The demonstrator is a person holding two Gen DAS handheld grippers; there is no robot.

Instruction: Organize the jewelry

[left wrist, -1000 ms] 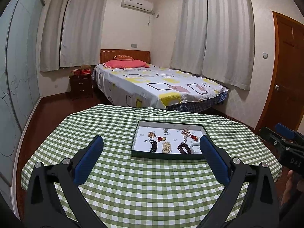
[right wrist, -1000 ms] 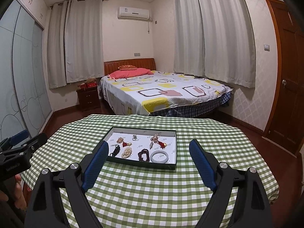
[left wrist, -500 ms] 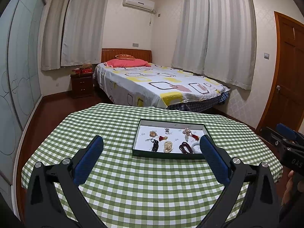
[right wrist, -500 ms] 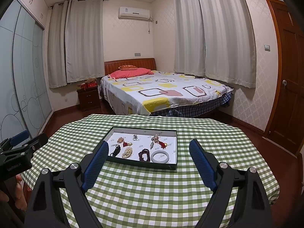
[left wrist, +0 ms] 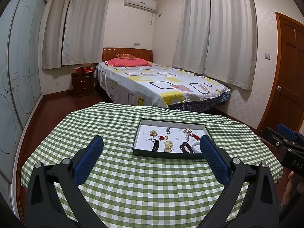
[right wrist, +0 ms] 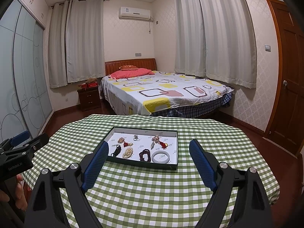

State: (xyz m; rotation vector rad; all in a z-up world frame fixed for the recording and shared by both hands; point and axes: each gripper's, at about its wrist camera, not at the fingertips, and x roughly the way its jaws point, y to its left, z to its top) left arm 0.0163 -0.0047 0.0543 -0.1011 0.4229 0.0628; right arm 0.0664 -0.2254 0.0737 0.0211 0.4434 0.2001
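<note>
The jewelry tray (right wrist: pixel 172 168) is set on the checked desk (right wrist: pixel 152 193), at twelve o'clock from the right gripper (right wrist: pixel 149 160). Both the left gripper (left wrist: pixel 152 153) and the right are held wide, nothing gripped.

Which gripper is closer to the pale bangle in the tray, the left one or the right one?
Right, by a small margin. The right gripper faces the tray head-on, the pale bangle just beyond its fingers. The left gripper sits further left; the bangle lies past its right finger. Neither touches it.
</note>
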